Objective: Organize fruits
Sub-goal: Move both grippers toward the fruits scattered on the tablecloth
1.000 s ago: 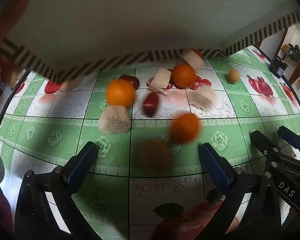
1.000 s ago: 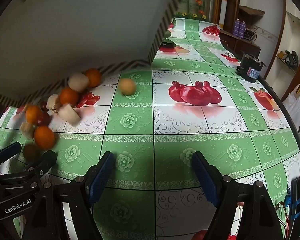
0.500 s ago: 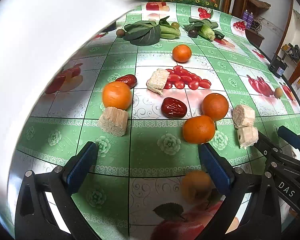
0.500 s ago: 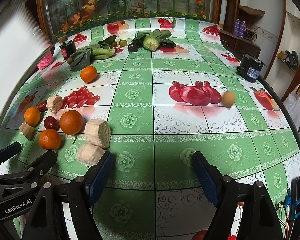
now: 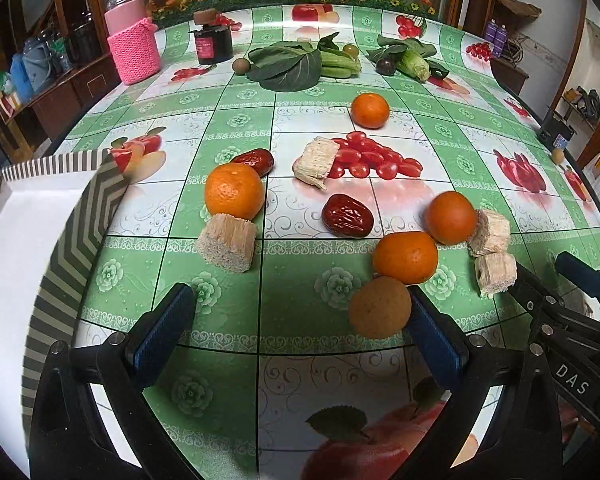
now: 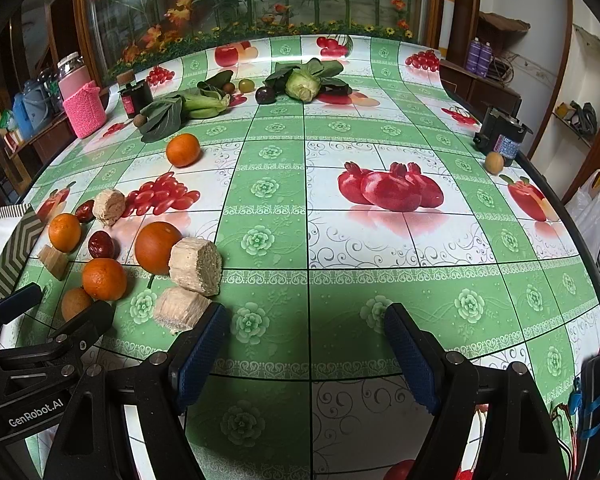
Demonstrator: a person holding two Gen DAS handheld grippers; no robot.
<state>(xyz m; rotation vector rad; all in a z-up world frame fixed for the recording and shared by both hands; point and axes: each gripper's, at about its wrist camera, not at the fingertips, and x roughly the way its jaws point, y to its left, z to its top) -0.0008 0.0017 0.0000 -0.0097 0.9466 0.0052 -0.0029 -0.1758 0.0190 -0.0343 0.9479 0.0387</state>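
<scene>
Several oranges lie scattered on the green tablecloth, one at the left (image 5: 234, 190) and two touching at the right (image 5: 405, 257). Among them are two red dates (image 5: 348, 216) and several pale sugarcane chunks (image 5: 227, 242). A round brown fruit (image 5: 379, 307) rests against the right finger of my left gripper (image 5: 298, 320), which is open and holds nothing. My right gripper (image 6: 304, 332) is open over bare cloth, with a sugarcane chunk (image 6: 180, 308) beside its left finger. A second small brown fruit (image 6: 494, 162) sits far right. A white box with a chevron rim (image 5: 76, 240) stands at the left.
Leafy greens (image 5: 288, 64), a cabbage (image 6: 302, 84), a plum (image 6: 265, 95) and a kiwi (image 5: 241, 66) lie at the back. A pink knitted jar (image 5: 134, 50) and a dark jar (image 5: 214, 42) stand back left. A black device (image 6: 500, 136) sits by the right table edge.
The box was held tipped over the table with fruit spilling out; it now rests at the left. The fruit has rolled apart and settled, and one brown fruit reached the far right edge.
</scene>
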